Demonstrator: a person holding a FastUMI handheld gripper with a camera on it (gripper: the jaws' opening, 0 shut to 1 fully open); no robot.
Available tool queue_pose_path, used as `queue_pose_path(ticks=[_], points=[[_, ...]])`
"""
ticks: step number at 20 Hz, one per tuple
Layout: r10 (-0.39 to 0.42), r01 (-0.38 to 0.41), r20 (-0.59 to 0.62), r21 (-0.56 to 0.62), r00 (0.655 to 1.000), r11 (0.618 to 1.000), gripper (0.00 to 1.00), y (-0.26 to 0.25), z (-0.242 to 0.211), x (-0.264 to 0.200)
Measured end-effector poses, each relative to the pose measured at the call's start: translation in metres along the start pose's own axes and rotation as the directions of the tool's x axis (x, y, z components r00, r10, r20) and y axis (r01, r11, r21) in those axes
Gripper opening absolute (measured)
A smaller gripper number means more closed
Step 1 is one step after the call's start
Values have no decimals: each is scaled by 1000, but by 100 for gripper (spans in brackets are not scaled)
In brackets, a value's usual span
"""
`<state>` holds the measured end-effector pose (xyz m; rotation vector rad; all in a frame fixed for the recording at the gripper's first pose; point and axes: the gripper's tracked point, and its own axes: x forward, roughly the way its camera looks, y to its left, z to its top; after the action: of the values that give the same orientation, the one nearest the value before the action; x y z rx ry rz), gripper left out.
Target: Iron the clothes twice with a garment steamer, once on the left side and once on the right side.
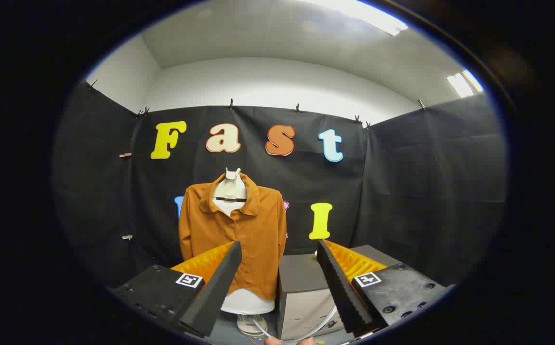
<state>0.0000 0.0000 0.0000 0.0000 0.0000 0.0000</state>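
no readable text, square coded markers (190, 280) on tongs (277, 251), spread apart

Black cloth walls (402, 182), white wall (277, 81) above, ceiling light strips (354, 12), w/ grey box (301, 297).

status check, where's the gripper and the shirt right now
Gripper open, fingers spread, holding nothing. Brown shirt hangs on a mannequin beyond the fingers, untouched. Grey box stands beside it; a thin clear hose curves low between the fingers.
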Motion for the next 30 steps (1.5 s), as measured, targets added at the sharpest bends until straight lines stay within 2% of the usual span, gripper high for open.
queue_pose_path(ticks=[17,25,30], points=[[-22,22,-16,15,1000,1000,99,-14,1,-10],[-4,5,-46,24,999,1000,99,-29,-11,33],[12,-7,-148,37,989,999,98,-55,-45,80]])
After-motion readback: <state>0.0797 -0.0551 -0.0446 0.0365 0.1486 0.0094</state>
